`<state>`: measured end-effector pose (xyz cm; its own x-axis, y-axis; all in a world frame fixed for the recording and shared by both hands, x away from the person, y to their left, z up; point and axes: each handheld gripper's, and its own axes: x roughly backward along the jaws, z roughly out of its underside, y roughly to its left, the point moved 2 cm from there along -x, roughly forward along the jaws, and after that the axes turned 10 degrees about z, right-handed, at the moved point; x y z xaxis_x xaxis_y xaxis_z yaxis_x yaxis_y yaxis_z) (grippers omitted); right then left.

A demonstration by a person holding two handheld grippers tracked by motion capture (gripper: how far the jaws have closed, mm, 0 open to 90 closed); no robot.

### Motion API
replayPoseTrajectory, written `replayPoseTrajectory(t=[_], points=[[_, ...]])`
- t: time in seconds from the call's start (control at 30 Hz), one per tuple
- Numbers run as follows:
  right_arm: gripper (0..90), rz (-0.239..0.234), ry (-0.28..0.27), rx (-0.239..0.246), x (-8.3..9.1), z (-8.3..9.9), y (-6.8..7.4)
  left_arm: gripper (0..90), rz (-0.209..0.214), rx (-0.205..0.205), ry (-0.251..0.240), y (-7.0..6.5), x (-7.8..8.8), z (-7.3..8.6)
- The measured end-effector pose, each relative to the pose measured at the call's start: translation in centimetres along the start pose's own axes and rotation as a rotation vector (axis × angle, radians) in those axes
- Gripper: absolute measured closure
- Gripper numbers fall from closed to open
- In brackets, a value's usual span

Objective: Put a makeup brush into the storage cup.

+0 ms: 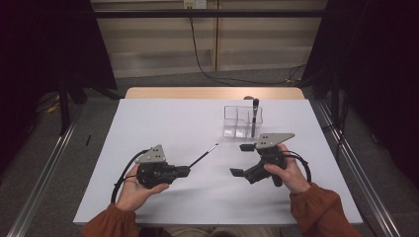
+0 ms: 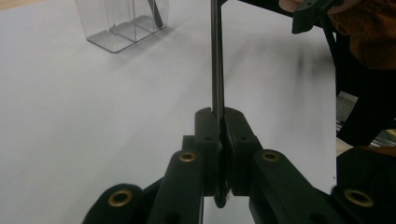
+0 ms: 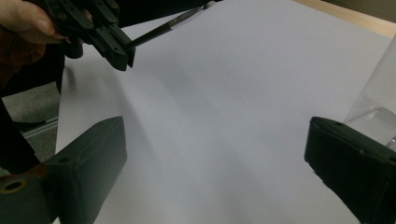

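Observation:
My left gripper (image 1: 188, 171) is shut on the end of a thin black brush (image 1: 203, 156), which slants up and to the right toward the table's middle, silver ferrule foremost. In the left gripper view the jaws (image 2: 223, 119) pinch the brush's shaft (image 2: 216, 60), which runs straight ahead. My right gripper (image 1: 240, 159) hovers open at the front right with nothing between its jaws. The right gripper view has its own jaws (image 3: 217, 140) spread wide over bare table, with the left gripper (image 3: 119, 51) and the brush (image 3: 161, 29) at the upper left.
A clear plastic organiser (image 1: 242, 121) with compartments stands at the back right, with a black stick-like tool (image 1: 255, 116) upright in it. A white sheet (image 1: 168, 118) covers the table. Metal rails run along both sides of the table.

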<state>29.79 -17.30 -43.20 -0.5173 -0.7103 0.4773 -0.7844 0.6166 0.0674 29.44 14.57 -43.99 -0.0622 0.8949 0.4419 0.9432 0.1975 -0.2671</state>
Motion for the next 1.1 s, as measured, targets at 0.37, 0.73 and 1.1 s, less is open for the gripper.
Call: replayPoseTrajectory(t=[0.37,0.73,1.1], points=[[5.2,0.031,-0.098,0.011,-0.5,0.1,0.8,85.5,0.0,-0.011,-0.052,-0.2,-0.2,-0.3],[2.4,-0.024,-0.135,-0.014,-0.6,-0.2,1.0,85.5,0.003,-0.029,-0.078,-0.4,-0.9,-0.8],[2.2,-0.052,-0.168,-0.027,-0.7,-0.8,1.6,85.5,-0.006,-0.071,-0.118,-0.6,-2.3,-2.2]])
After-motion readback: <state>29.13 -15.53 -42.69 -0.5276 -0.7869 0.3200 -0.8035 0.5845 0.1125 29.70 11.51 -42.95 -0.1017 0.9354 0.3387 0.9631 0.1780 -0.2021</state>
